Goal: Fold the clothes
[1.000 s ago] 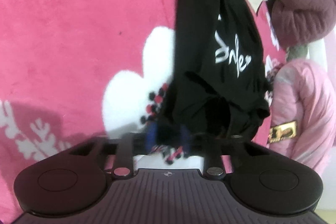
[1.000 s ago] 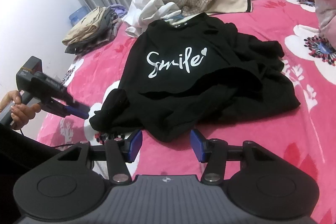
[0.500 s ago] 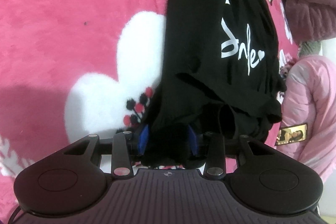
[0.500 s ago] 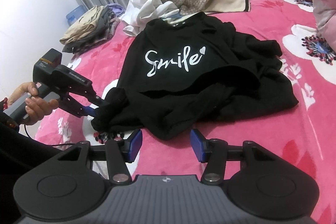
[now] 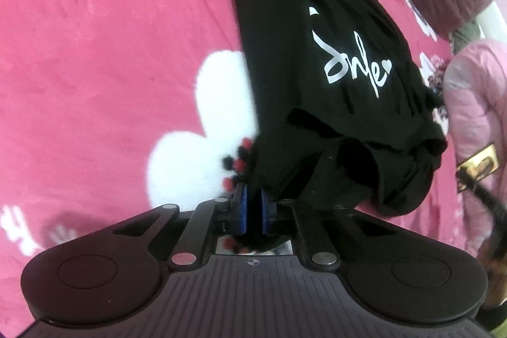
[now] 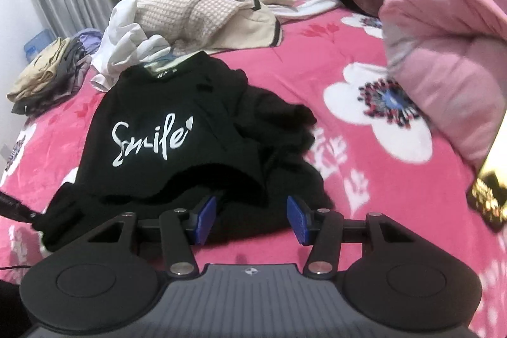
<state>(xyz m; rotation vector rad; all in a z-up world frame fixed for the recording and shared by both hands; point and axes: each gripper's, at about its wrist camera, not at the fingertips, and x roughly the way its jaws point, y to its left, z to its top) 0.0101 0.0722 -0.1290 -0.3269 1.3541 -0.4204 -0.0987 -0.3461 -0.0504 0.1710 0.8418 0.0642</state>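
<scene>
Left gripper (image 5: 253, 213), fingers apart half a second ago, now pinches the hem corner of the black shirt (image 6: 177, 129) rumpled mid-bed (image 6: 317, 53), while right gripper (image 6: 250, 219), fingers apart, closes on the hem at 6 o'clock, probably readying a fold.

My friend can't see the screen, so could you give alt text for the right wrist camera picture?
A black T-shirt with "Smile" printed in white lies crumpled on a pink flowered bedspread, and the right hand-held gripper, blue pads apart, sits at its near hem. Pale clothes are heaped behind the shirt, and a pink padded jacket lies at the right.
</scene>
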